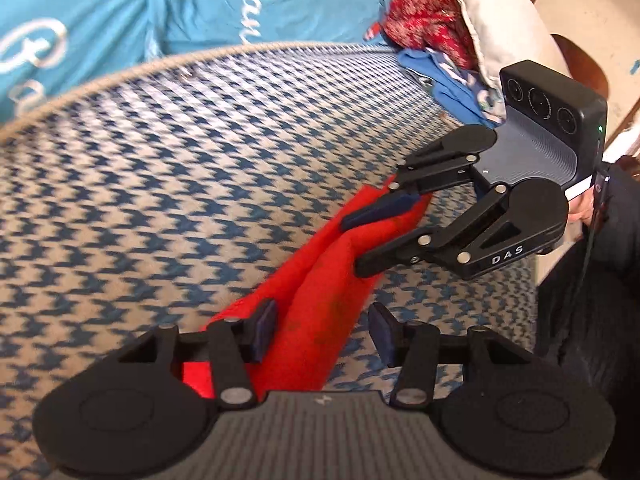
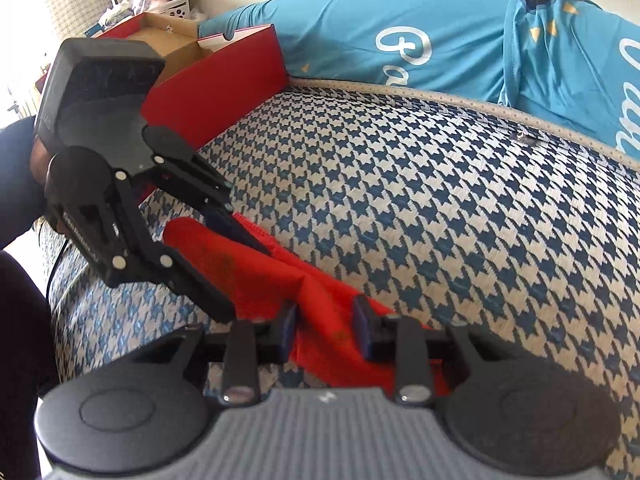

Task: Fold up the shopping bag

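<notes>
The red shopping bag (image 1: 320, 280) lies bunched into a long narrow strip on a blue-and-white houndstooth cover (image 1: 180, 140). My left gripper (image 1: 323, 328) straddles the near end of the strip. Its left pad (image 1: 266, 328) touches the fabric, while its right pad (image 1: 380, 328) stands clear with cover showing in the gap, so it is open. The right gripper (image 1: 354, 244) holds the far end of the strip. In the right wrist view the bag (image 2: 320, 288) fills the space between the right gripper's (image 2: 325, 326) pads, which press on it. The left gripper (image 2: 244, 280) sits at the bag's other end.
A turquoise cloth with white lettering (image 1: 120, 20) lies along the back edge of the cover. A red knit garment (image 1: 424, 20) and a pale pillow (image 1: 492, 28) are piled at one end. An open red cardboard box (image 2: 224, 80) stands at the other. A dark sleeve (image 1: 612, 220) is behind the right gripper.
</notes>
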A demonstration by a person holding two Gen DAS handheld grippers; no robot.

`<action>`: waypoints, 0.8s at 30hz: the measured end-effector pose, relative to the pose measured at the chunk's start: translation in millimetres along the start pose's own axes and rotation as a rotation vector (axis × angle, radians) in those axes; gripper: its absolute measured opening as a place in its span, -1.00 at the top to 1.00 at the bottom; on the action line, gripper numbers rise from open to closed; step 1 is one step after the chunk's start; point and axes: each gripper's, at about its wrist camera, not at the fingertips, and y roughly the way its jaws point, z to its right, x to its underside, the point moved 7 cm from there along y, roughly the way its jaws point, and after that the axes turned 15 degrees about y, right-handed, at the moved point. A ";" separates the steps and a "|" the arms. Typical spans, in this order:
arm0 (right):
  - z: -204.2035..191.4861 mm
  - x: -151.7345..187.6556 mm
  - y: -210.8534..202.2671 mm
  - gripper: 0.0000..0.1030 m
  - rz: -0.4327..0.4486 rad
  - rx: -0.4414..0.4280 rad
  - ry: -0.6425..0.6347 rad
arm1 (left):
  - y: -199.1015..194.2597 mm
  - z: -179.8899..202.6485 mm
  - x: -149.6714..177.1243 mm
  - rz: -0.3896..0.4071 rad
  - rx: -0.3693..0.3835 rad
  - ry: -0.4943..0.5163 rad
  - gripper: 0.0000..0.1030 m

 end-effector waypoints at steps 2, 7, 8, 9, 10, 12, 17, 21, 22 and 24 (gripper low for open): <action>0.7 -1.0 0.9 0.49 -0.001 0.002 0.002 | -16.1 3.7 0.5 0.030 -0.056 0.018 -0.09; 0.2 -2.7 -0.3 0.48 -0.002 0.004 0.004 | -46.9 32.6 2.0 0.124 -0.158 0.088 -0.18; 0.0 -3.4 0.2 0.48 -0.002 0.005 0.002 | -45.3 39.7 2.4 0.121 -0.171 0.108 -0.20; 0.4 -4.0 0.0 0.48 -0.002 0.006 0.003 | -43.1 47.1 3.1 0.116 -0.186 0.128 -0.21; 0.9 -4.6 -0.3 0.48 -0.003 0.007 0.005 | -35.6 56.4 6.1 0.095 -0.217 0.154 -0.21; 2.1 -6.3 -0.4 0.48 -0.003 0.009 0.012 | -21.5 60.4 6.0 0.067 -0.250 0.183 -0.21; 3.2 -8.8 -0.3 0.48 -0.001 0.014 0.018 | 2.4 60.9 -0.1 0.035 -0.338 0.205 -0.21; 4.1 -10.7 -0.1 0.48 -0.003 0.018 0.019 | 11.6 58.2 -2.2 0.047 -0.364 0.190 -0.21; 4.2 -11.0 0.3 0.48 -0.004 0.019 0.018 | 13.9 56.9 -2.0 0.044 -0.371 0.188 -0.21; 4.5 -12.4 2.0 0.47 -0.005 0.022 0.019 | 15.5 57.1 -0.4 0.042 -0.379 0.181 -0.28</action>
